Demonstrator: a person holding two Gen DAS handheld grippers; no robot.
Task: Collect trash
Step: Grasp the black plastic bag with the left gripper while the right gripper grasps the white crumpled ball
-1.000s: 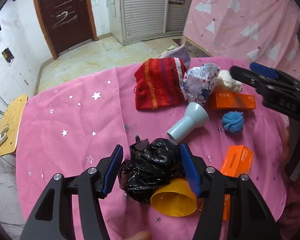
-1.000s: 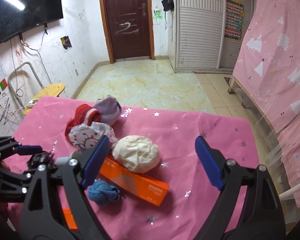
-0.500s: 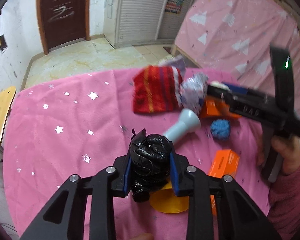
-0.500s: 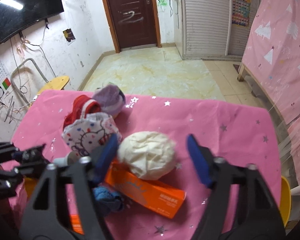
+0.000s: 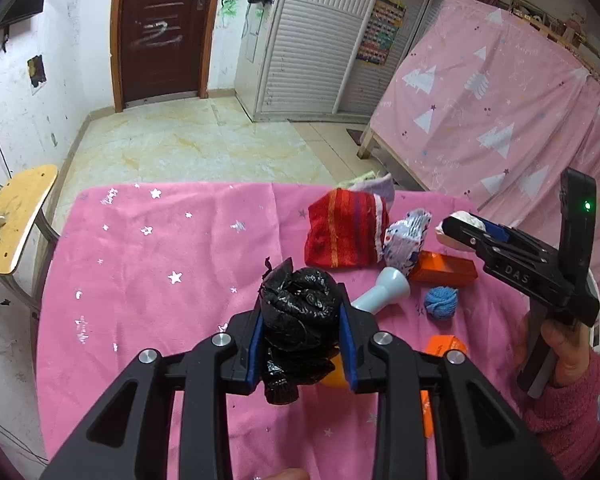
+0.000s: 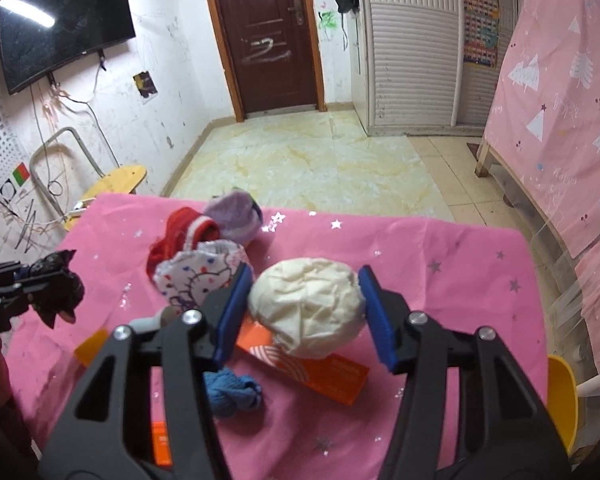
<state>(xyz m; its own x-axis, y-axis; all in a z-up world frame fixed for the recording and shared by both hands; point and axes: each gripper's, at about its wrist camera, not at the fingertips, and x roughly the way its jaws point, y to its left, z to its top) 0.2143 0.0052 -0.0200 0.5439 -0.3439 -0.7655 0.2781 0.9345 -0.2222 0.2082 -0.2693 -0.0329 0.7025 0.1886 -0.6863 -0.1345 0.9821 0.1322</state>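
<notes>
1. While the left gripper (image 5: 302, 334) has just closed its jaws, the blue pads now press on both sides of a crumpled black plastic bag (image 5: 298, 320), which is lifted above the pink tabletop (image 5: 148, 280).
2. The right gripper (image 6: 304, 304) has also been closing its jaws; a cream paper ball (image 6: 306, 306) sits between the pads, held above an orange box (image 6: 332, 372).
3. Just beside this box lie a blue yarn ball (image 6: 232, 394) and a patterned white cloth (image 6: 200, 280).
4. A red striped cloth (image 5: 344, 232) and a pale blue funnel-shaped piece (image 5: 384, 294) lie toward the far right corner of the tabletop.
5. A yellow cup (image 5: 336, 370) is partly hidden under the left jaws.
</notes>
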